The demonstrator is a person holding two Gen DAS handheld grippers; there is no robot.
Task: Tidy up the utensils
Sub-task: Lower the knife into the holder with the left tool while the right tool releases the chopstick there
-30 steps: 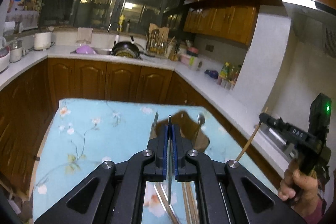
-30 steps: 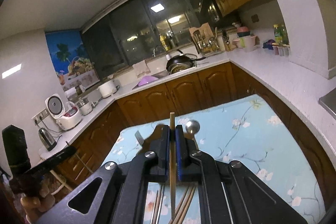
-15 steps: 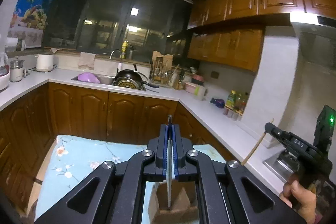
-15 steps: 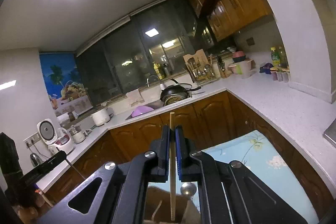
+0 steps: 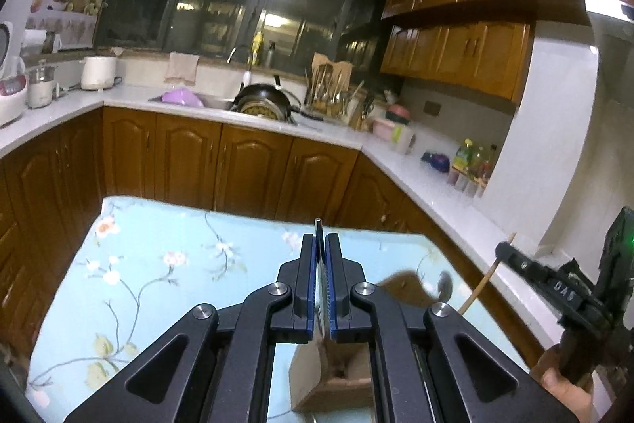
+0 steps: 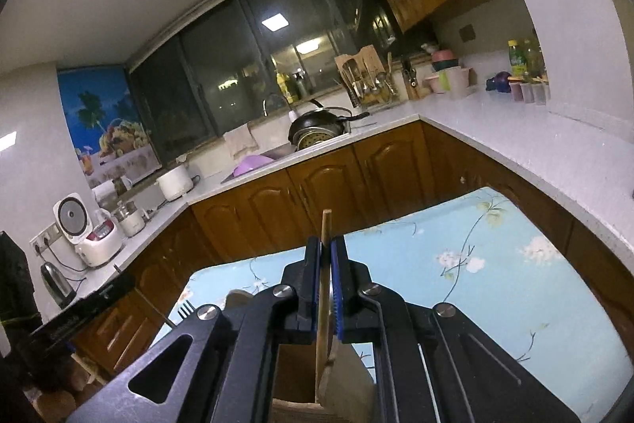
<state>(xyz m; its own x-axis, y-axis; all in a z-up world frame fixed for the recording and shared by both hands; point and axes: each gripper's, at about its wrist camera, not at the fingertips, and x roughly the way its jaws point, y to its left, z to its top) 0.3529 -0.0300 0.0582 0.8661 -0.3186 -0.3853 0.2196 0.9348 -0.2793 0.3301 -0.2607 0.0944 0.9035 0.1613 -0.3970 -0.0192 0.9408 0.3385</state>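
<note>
Floral cloth is covering the bench (image 5: 158, 264) at lower frame. Both grippers are tilting slightly downward above the cardboard box (image 6: 301, 383): left gripper (image 5: 321, 256) jaws are clamping an upright metal utensil (image 5: 319, 224), right gripper (image 6: 325, 260) jaws are pinching a vertical chopstick (image 6: 325, 224).

A white stone worktop (image 5: 333, 135) runs above brown wooden cabinets (image 5: 253, 165) along the far wall, carrying a black wok (image 5: 263, 98) by the sink, a purple basin (image 5: 182, 97) to its left, a white rice cooker (image 6: 85, 228) far left and dark windows (image 5: 237, 6) behind.
</note>
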